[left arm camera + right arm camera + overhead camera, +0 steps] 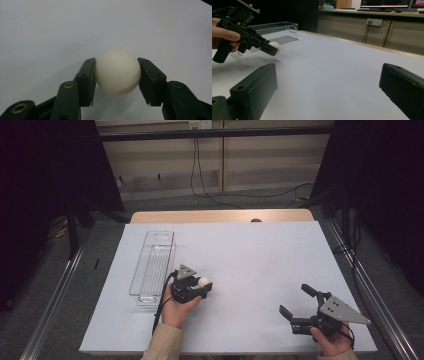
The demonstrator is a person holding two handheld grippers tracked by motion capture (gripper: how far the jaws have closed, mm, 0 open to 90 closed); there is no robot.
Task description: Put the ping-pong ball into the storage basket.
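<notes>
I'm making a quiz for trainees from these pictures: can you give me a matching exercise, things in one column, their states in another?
Things:
1. small white ball
2. clear plastic rectangular tray
3. left gripper
4. right gripper

States:
a. jaws spread, nothing between them
b. empty, on the white table sheet's left side
c. shut on something
d. clamped between two black jaws

Pairs: 1-d, 2-b, 3-c, 4-a

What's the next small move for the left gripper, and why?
Probably carry the ball left toward the clear tray and lower it in. The left gripper already has its jaws closed on both sides of the ball, held just above the white table, and the tray sits open right beside it. The right gripper is open and idle.
</notes>
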